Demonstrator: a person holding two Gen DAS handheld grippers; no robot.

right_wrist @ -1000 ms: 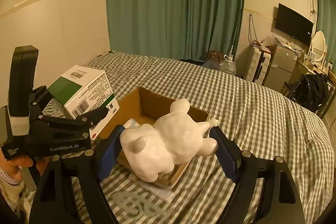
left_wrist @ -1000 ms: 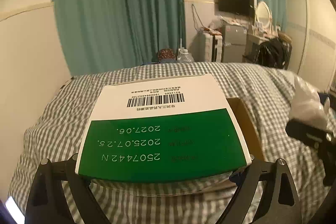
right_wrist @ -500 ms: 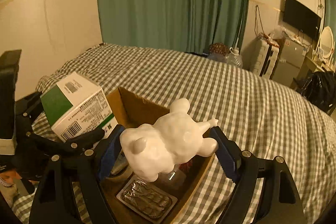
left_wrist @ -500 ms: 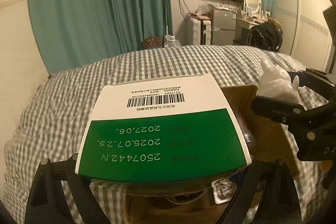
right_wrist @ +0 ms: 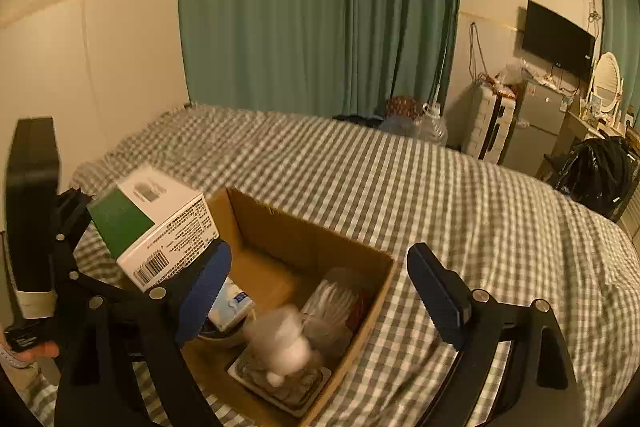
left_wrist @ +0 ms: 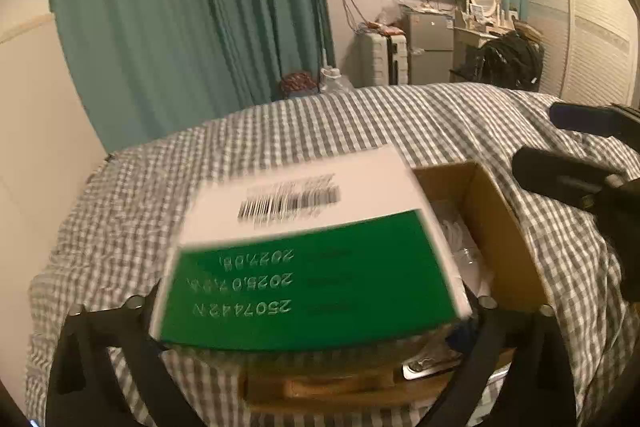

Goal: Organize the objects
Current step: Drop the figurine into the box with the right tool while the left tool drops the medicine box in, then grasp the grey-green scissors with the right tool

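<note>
The green and white box [left_wrist: 316,267] lies tilted and blurred between the fingers of my left gripper [left_wrist: 310,303], which stands slightly parted. It hangs over the left rim of the cardboard box [left_wrist: 504,227]. In the right wrist view the same green and white box [right_wrist: 156,223] sits at the tip of the left gripper [right_wrist: 60,227]. My right gripper [right_wrist: 318,255] is open above the cardboard box [right_wrist: 288,235]. Below it, the white figurine [right_wrist: 284,343] is a blur inside the box. My right gripper [left_wrist: 572,147] shows at the right edge of the left wrist view.
The cardboard box rests on a bed with a grey checked cover [right_wrist: 460,195]. It holds a blister pack [right_wrist: 280,387], a small white carton [right_wrist: 232,307] and clear plastic [right_wrist: 332,299]. A wall runs along the left; green curtains, a suitcase, a fridge and a black bag stand behind.
My right gripper has opened and the white figurine has dropped into the cardboard box. The green and white box has tipped and slipped in the left gripper, whose fingers have spread a little.
</note>
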